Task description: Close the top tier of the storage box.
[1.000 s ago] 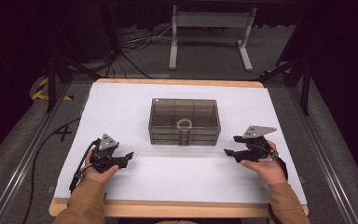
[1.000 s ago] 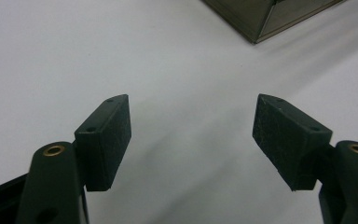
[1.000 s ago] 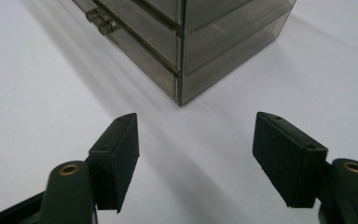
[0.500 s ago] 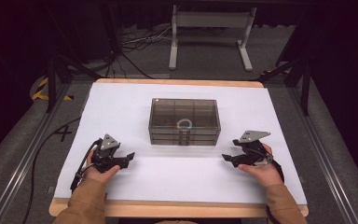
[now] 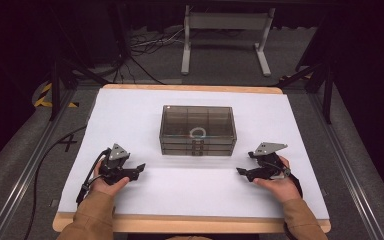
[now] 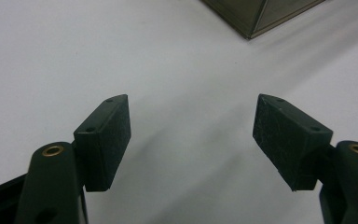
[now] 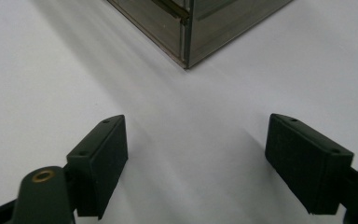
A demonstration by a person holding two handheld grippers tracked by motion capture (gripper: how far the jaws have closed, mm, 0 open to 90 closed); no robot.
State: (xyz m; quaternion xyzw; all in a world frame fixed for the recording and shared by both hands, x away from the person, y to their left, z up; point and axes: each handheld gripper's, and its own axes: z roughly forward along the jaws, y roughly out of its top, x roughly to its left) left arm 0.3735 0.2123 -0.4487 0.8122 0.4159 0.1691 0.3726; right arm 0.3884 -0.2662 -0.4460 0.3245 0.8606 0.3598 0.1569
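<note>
Resting at the lower left of the high view, the left gripper point(image 5: 139, 168) sits on the white worktop point(image 5: 130, 115) with jaws spread wide and empty. At frame centre stands the smoky drawer box point(image 5: 198, 131), a ring point(image 5: 198, 132) visible through its top. At lower right, the right gripper point(image 5: 240, 172) is likewise wide open, empty, near the box.

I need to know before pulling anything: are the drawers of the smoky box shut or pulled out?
Shut. In the high view the drawer box has its three front drawers flush with its face, none protruding.
</note>
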